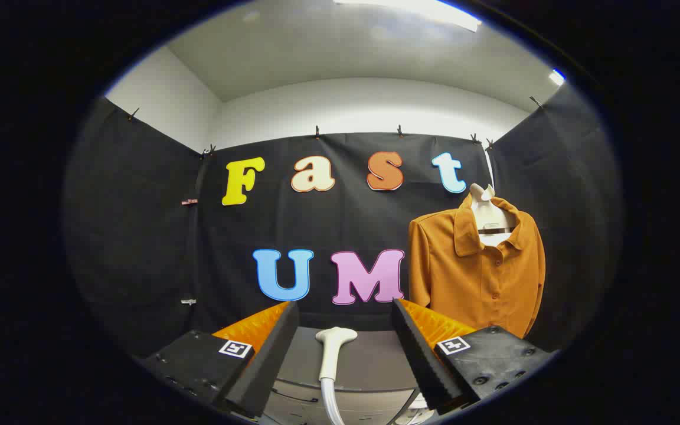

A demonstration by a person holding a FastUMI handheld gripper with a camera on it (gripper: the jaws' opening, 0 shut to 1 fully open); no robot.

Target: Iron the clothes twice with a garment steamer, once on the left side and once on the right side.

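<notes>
Fig.: gripper (345, 348) poised w/ fingers spread wide, nothing held; the white plastic garment-steamer head w/ ribbed white hose (333, 354) lies in the gap between the fingers, touching neither. Head stands roughly upright, flared nozzle at top, hose running down and out below. This likely keeps the handle free for a side-on grasp, and the wide finger spacing suits a straddling approach.

Orange-brown button-front shirt w/ collar (477, 271) hangs on a pale torso form (486, 215), beyond the right finger and well apart from the steamer. It faces front and hangs flat, so both left and right panels appear reachable for one pass each. By this layout, neither pass is begun; the grasp comes first.

Surroundings: grey tabletop (369, 360) under the steamer, black cloth booth wall (139, 236) behind and to both sides, clipped along its top, white room wall and ceiling light above. Obstacles: none seen btwn steamer and shirt. The hose may drag or limit reach (est.), and the shirt's lower hem is hidden behind the right finger.
</notes>
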